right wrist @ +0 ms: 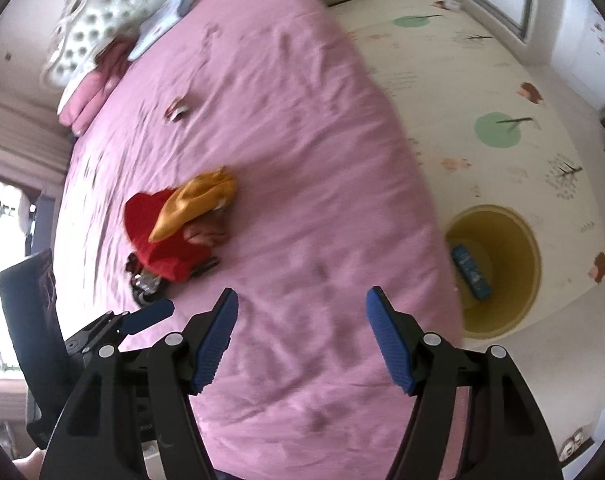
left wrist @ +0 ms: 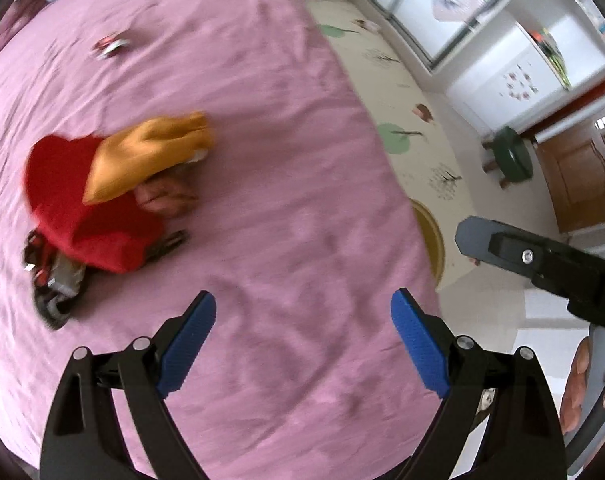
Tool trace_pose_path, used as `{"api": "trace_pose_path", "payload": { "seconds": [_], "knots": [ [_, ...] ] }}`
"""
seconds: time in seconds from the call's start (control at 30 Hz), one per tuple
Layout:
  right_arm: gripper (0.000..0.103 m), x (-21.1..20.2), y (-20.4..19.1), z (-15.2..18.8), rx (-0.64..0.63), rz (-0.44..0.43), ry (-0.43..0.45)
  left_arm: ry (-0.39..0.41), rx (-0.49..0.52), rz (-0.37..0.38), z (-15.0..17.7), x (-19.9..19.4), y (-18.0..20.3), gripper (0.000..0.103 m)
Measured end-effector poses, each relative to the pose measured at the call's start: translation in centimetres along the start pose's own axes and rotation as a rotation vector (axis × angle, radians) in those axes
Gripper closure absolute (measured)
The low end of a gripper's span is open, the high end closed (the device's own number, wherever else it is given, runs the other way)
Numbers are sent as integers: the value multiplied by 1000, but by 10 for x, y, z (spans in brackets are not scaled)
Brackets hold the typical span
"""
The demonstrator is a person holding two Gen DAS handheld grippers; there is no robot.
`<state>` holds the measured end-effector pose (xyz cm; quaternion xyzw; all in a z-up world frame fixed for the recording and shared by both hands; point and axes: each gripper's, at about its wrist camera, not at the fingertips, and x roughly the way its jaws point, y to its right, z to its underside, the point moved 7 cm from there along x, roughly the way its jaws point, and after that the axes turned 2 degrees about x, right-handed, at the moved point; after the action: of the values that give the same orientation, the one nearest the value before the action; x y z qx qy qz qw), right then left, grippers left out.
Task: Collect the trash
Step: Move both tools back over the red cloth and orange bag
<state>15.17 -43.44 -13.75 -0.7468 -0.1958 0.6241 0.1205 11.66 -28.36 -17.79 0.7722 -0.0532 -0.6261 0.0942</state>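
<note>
Both grippers are wide open with nothing in them, left gripper [left wrist: 303,344] and right gripper [right wrist: 302,338], both over the pink bed [right wrist: 302,128]. The wrappers [right wrist: 150,280] lie up ahead to the left, half under red and yellow cloth [right wrist: 182,224]. The yellow bin [right wrist: 498,268] is on the floor, right of the bed.

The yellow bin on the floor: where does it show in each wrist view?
Left wrist: only a sliver of the yellow bin shows, right of centre, cut off by the bed's edge.
Right wrist: the bin sits at the right, open, a blue packet inside.
Shared landmark: the red and orange cloth pile on the pink bed.
</note>
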Motion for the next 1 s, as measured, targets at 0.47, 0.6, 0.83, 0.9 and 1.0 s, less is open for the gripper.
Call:
{"api": "trace_pose_path", "payload": {
  "seconds": [0.47, 0.6, 0.83, 0.9, 1.0],
  "knots": [
    [38, 65, -111, -3, -124, -42, -83, 48, -263, -43, -4, -25, -140, 12],
    [38, 80, -126, -12, -144, -41, -102, 71, -362, -52, -17, -24, -186, 10],
    [38, 108, -140, -29, -159, -32, -134, 80, -455, -82, -38, -11, -242, 10],
    [38, 115, -143, -32, -161, -32, -146, 70, -472, -83, -42, -4, -252, 10],
    [38, 123, -145, -35, -162, -32, -158, 49, -503, -87, -45, 10, -269, 9]
  ]
}}
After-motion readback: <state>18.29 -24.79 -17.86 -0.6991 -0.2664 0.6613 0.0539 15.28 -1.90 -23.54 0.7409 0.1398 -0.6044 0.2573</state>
